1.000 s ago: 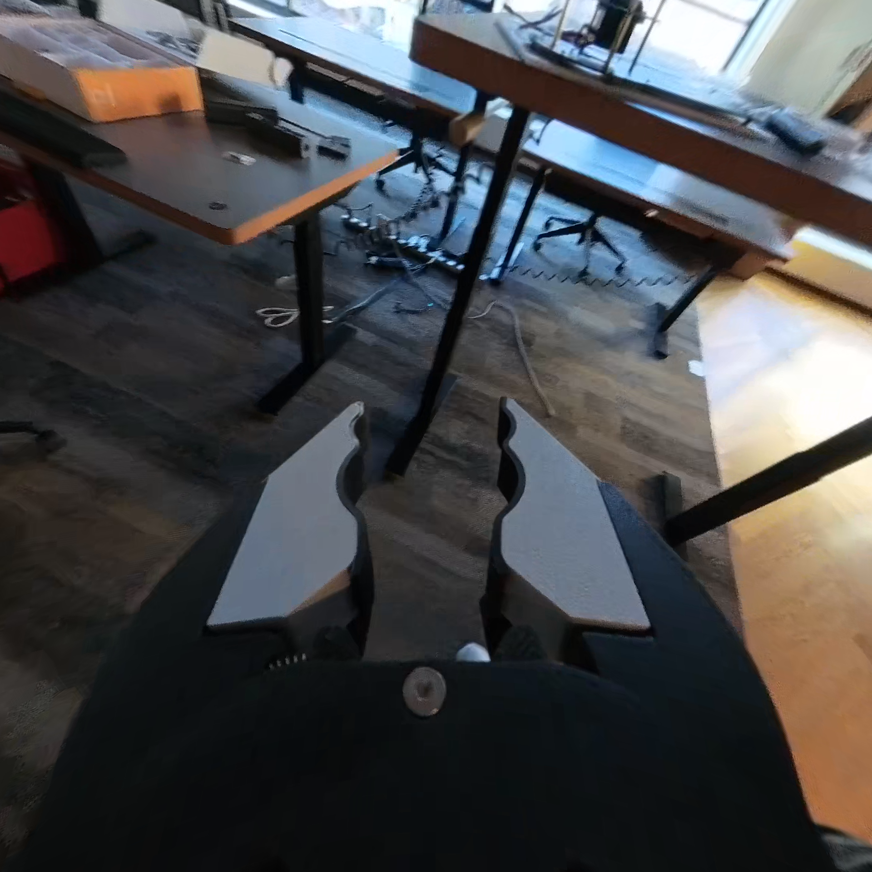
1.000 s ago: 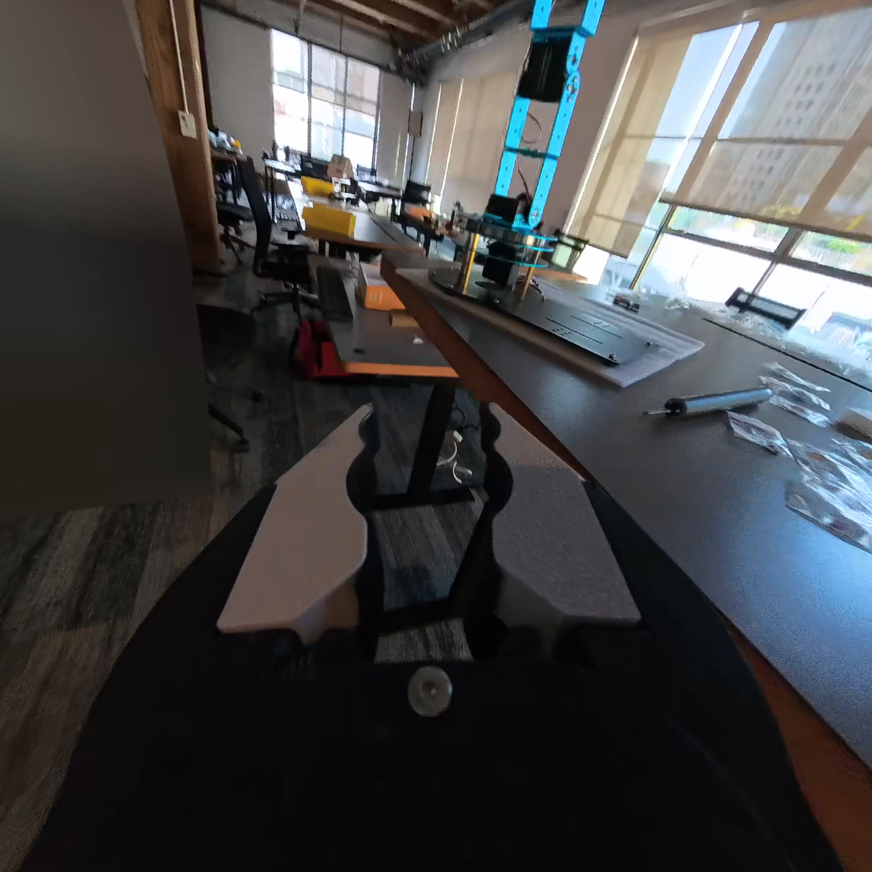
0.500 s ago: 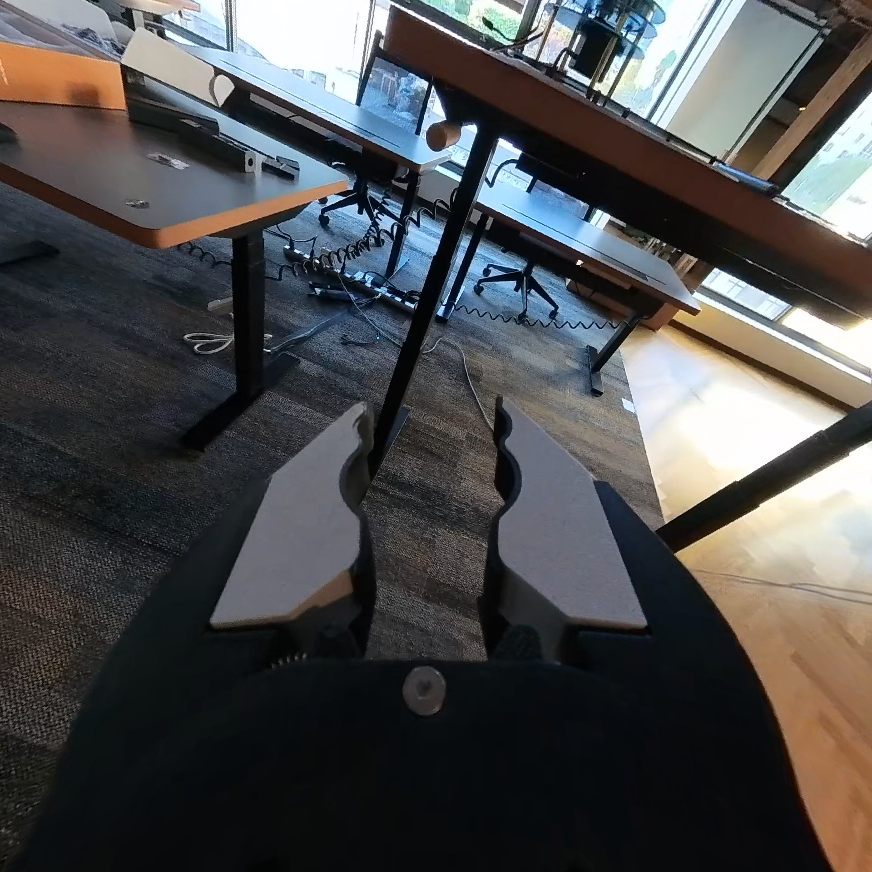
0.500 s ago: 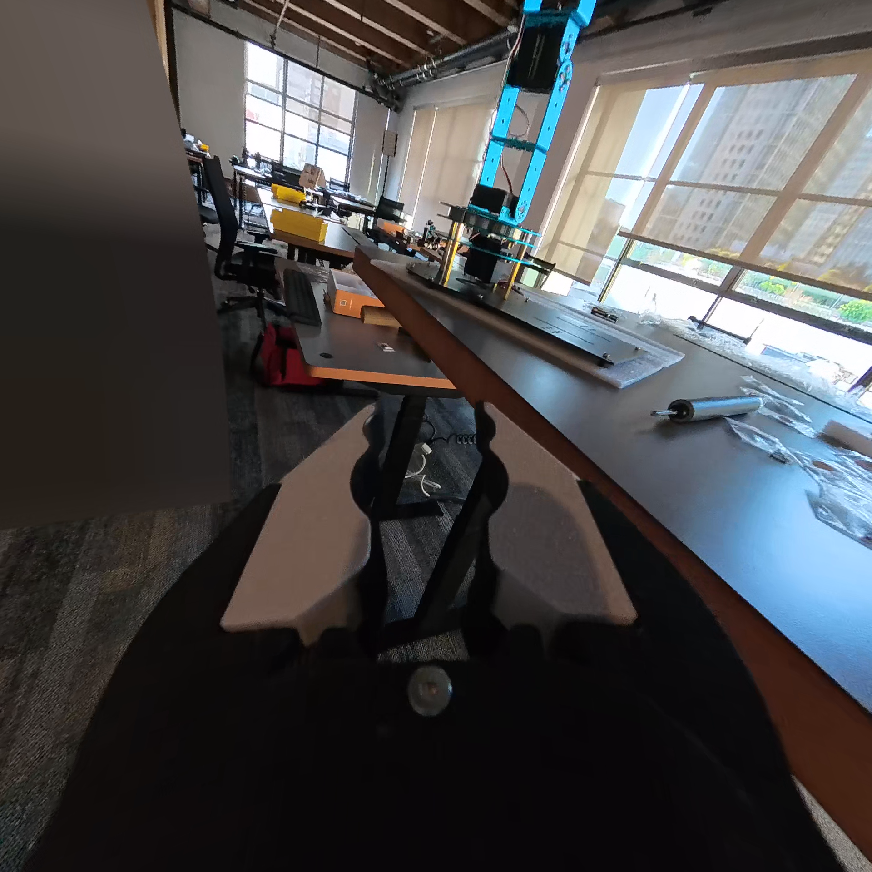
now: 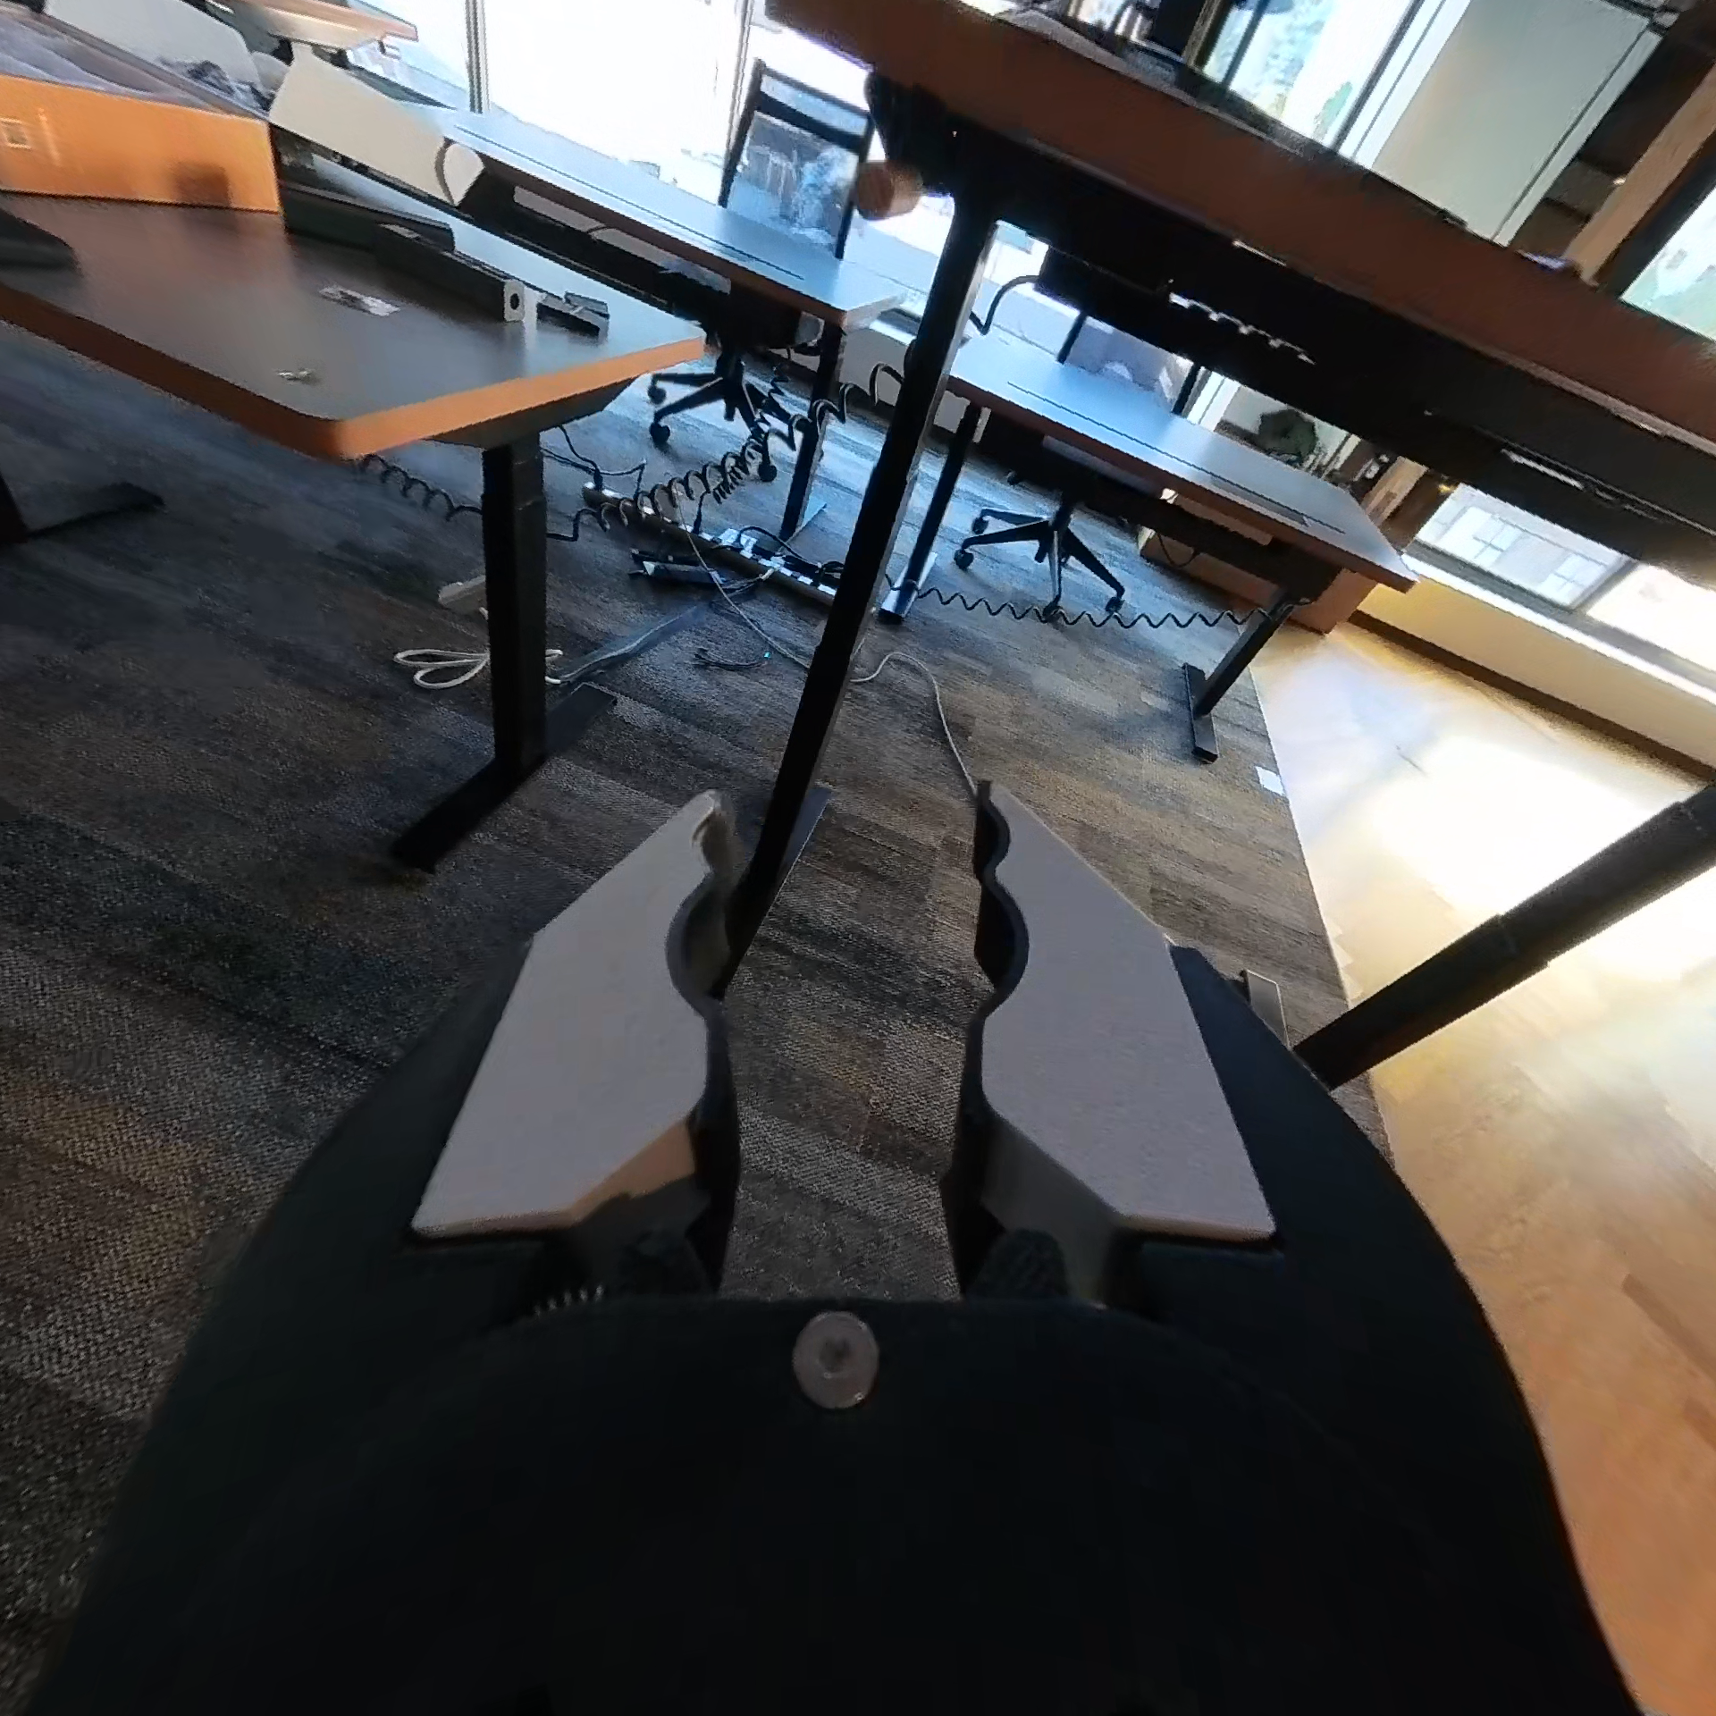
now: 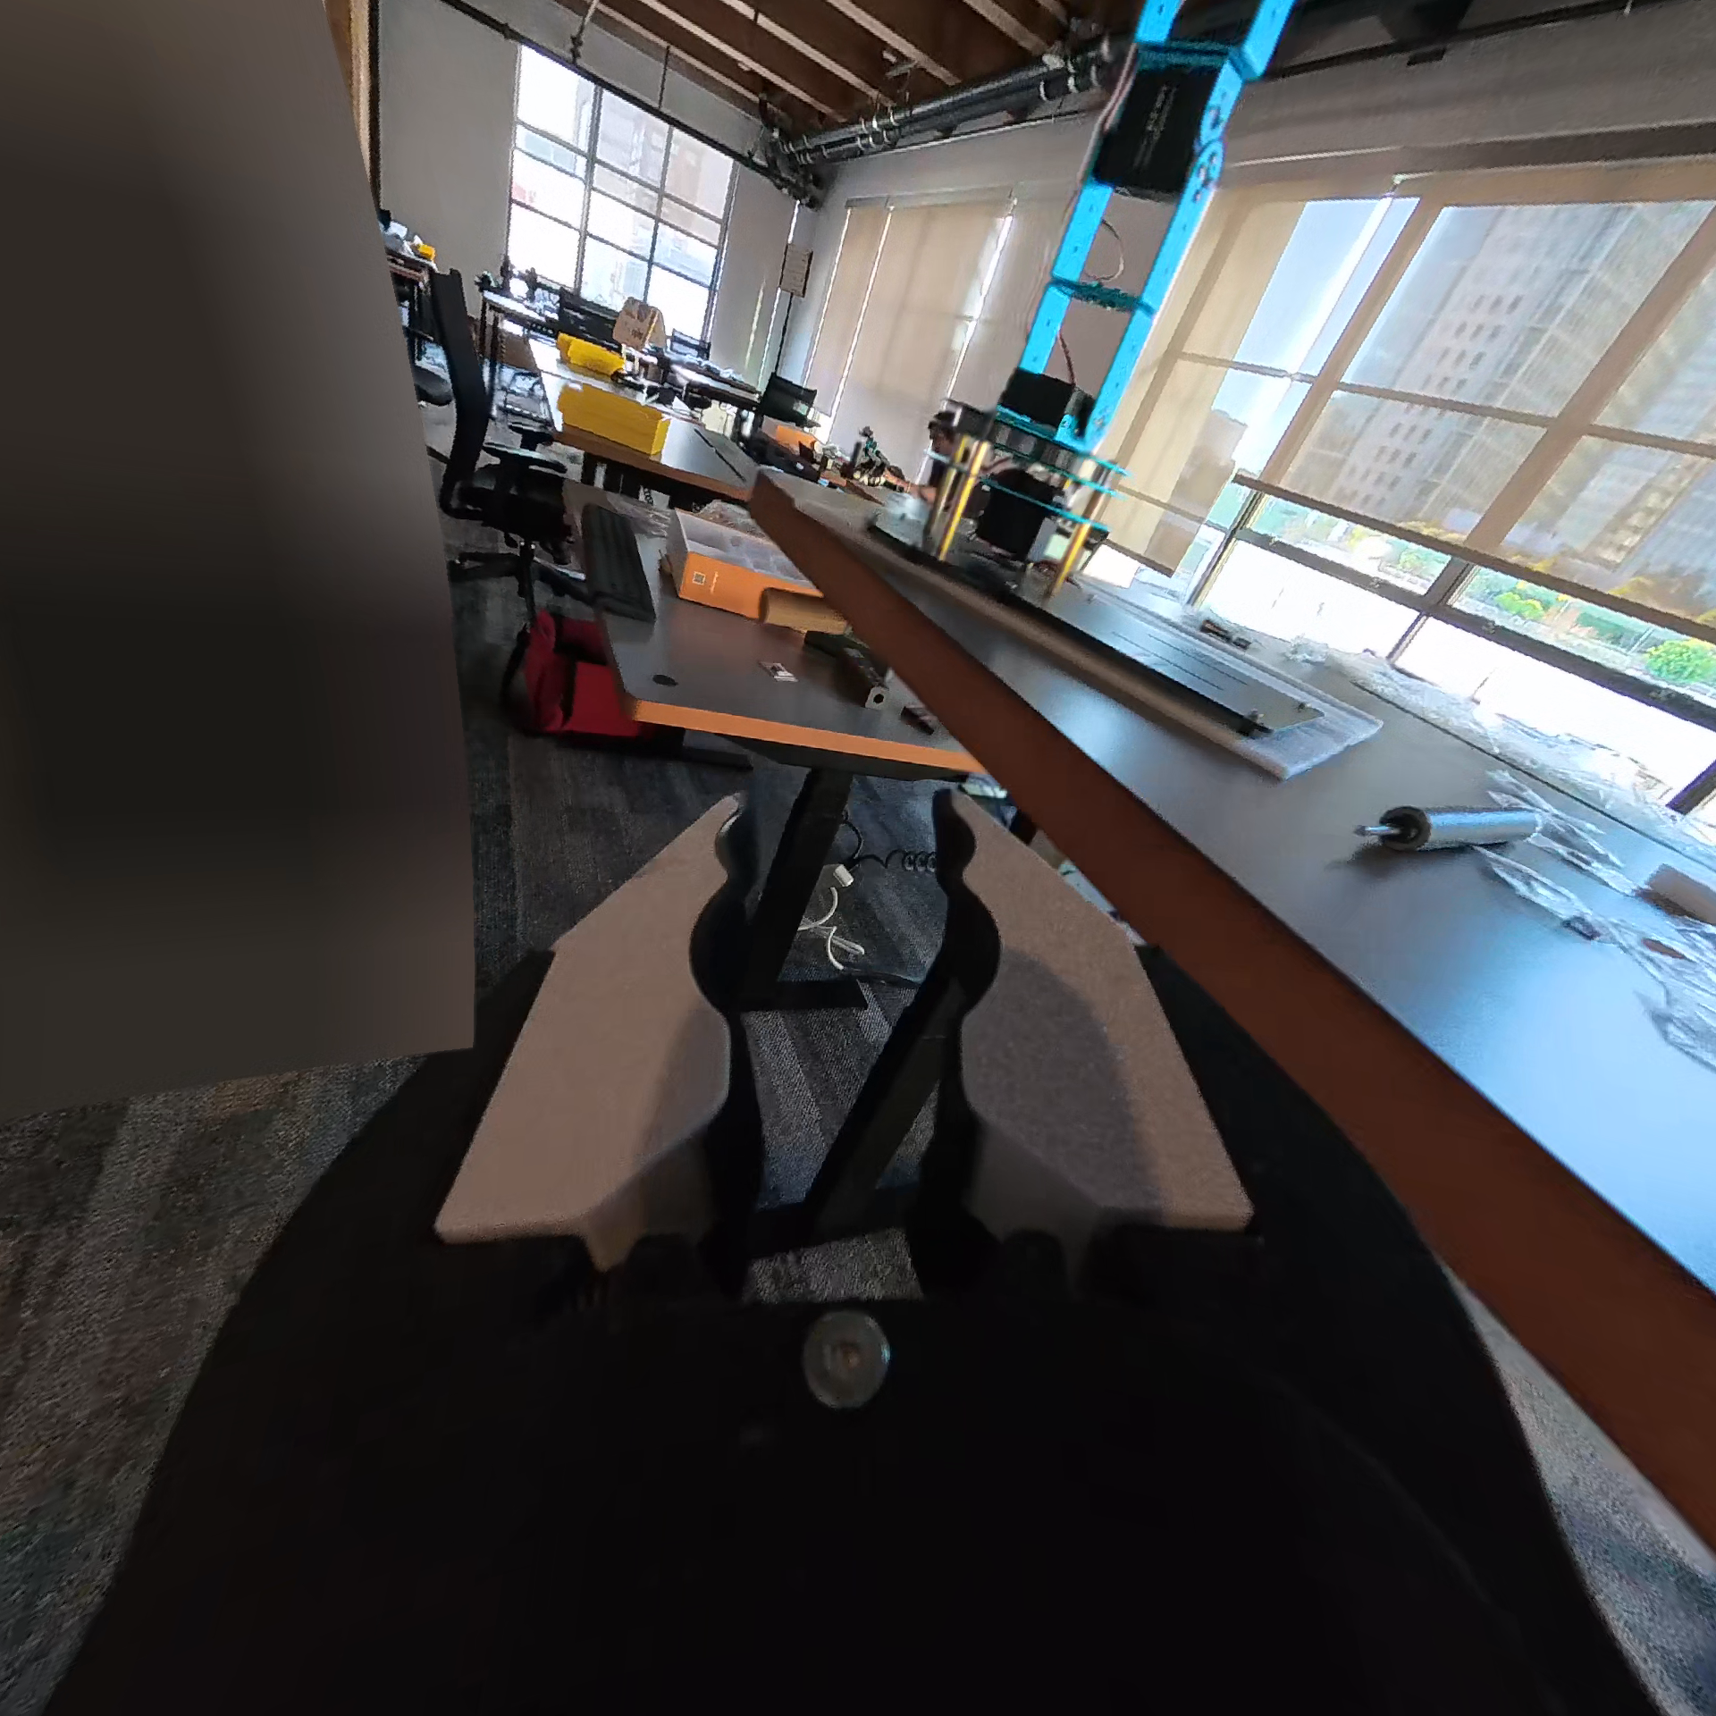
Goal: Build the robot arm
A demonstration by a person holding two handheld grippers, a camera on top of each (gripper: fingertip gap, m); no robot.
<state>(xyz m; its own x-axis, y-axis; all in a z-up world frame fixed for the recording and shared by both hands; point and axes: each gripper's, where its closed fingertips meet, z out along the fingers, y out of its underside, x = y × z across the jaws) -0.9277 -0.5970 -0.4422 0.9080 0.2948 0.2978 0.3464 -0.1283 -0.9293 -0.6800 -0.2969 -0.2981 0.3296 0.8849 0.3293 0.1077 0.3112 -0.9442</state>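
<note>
since a second ago the left claw (image 5: 850, 817) had tipped up from the carpet; more window and counter underside showed, less floor. its jaws stood narrowly apart, empty, low over the carpet (image 5: 232, 836), with a black counter leg (image 5: 864, 520) running from 12 o'clock down to the left finger (image 5: 594, 1012); touching or only behind, i could not tell. the right claw (image 6: 840, 817) had drawn nearer the counter edge (image 6: 1161, 864), which crossed from 12 to 4 o'clock. its jaws also stood narrowly apart, holding nothing.

orange box (image 6: 734, 580) at 11 o'clock on the lower counter (image 6: 734, 687); contents too small to tell. yellow bins (image 6: 613, 422) beyond, contents not visible.

only the right view showed the near counter's top: blue-framed machine (image 6: 1105, 279) at 1 o'clock, silver cylinder (image 6: 1458, 825) and clear plastic bags (image 6: 1579, 864) at 3. only the left view showed the power strips and coiled cables (image 5: 734, 520) at 12 and the sunlit wood floor (image 5: 1486, 929) at 3.
</note>
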